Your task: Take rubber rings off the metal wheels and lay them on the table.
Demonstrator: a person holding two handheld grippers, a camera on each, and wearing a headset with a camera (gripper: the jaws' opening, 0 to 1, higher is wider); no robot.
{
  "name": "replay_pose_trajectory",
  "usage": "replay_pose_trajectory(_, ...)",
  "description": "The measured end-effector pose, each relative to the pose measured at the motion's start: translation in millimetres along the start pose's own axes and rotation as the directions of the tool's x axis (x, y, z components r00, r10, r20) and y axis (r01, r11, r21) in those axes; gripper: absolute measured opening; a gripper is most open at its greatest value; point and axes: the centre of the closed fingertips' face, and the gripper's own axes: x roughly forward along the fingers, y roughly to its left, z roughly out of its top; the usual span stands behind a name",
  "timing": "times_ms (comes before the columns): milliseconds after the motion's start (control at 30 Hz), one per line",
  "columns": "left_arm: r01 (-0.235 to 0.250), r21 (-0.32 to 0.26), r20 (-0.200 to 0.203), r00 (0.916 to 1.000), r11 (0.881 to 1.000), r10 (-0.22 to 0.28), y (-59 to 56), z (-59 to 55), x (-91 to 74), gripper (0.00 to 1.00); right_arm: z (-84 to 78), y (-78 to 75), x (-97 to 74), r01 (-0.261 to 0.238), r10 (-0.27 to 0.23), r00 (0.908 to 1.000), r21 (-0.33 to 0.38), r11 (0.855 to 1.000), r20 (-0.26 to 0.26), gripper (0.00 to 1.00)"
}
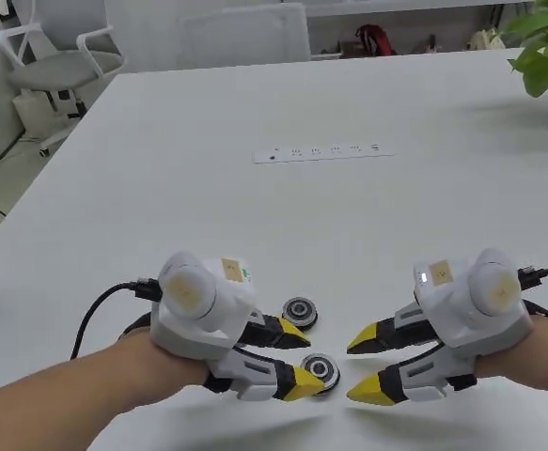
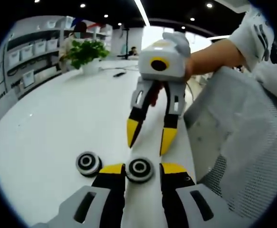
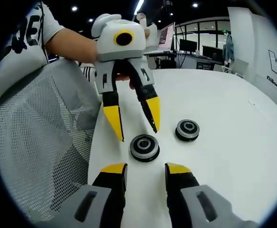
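L tool [image 1: 306,360] apart, tips flanking near wheel [image 1: 322,370] on table [image 1: 349,216]; R tool [image 1: 353,369] apart too, opposite; 2nd wheel [image 1: 299,312] just beside.

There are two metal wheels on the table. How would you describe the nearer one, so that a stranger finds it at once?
On the white table, look at its near edge, between the two yellow-tipped tools. The nearer wheel lies at the tips of the left tool, facing the right tool. The other wheel lies farther back, outside those tips.
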Motion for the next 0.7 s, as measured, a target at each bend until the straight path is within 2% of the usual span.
replay_pose_trajectory(167,-0.003,0.008,-0.022,0.9998,1.000,0.003,-1.2,-3.5,5.3,0.24,-0.6,0.0,-0.3,0.000,0.000,1.0000,0.002,1.000,0.001,0.28)
replay_pose_trajectory(300,-0.026,0.003,-0.031,0.9992,1.000,0.026,1.5,-4.7,6.1,0.21,-1.3,-0.6,-0.5,0.000,0.000,1.0000,0.003,1.000,0.001,0.28)
replay_pose_trajectory(367,-0.041,0.024,-0.060,0.9973,0.999,0.043,3.6,-9.8,6.9,0.19,-1.6,-0.7,-0.3,0.000,0.000,1.0000,0.002,1.000,0.001,0.28)
replay_pose_trajectory(400,-0.046,0.066,-0.037,0.9981,0.997,0.049,5.5,-5.7,8.8,0.18,-1.6,-0.7,-0.1,0.000,0.000,1.0000,0.003,1.000,0.001,0.28)
replay_pose_trajectory(433,-0.047,0.042,-0.054,0.9973,0.998,0.049,3.7,-9.1,8.3,0.18,-1.6,-0.8,0.0,0.000,0.000,1.0000,0.003,1.000,0.001,0.28)
replay_pose_trajectory(500,-0.045,0.050,-0.061,0.9970,0.998,0.048,2.4,-9.4,10.0,0.17,-0.7,-1.6,0.2,0.003,-0.003,1.0000,0.000,1.000,0.003,0.27)
replay_pose_trajectory(700,-0.068,0.053,-0.056,0.9959,0.996,0.071,3.9,-8.8,9.3,0.16,3.3,-2.2,0.7,0.006,-0.006,0.9999,-0.002,1.000,0.010,0.27)
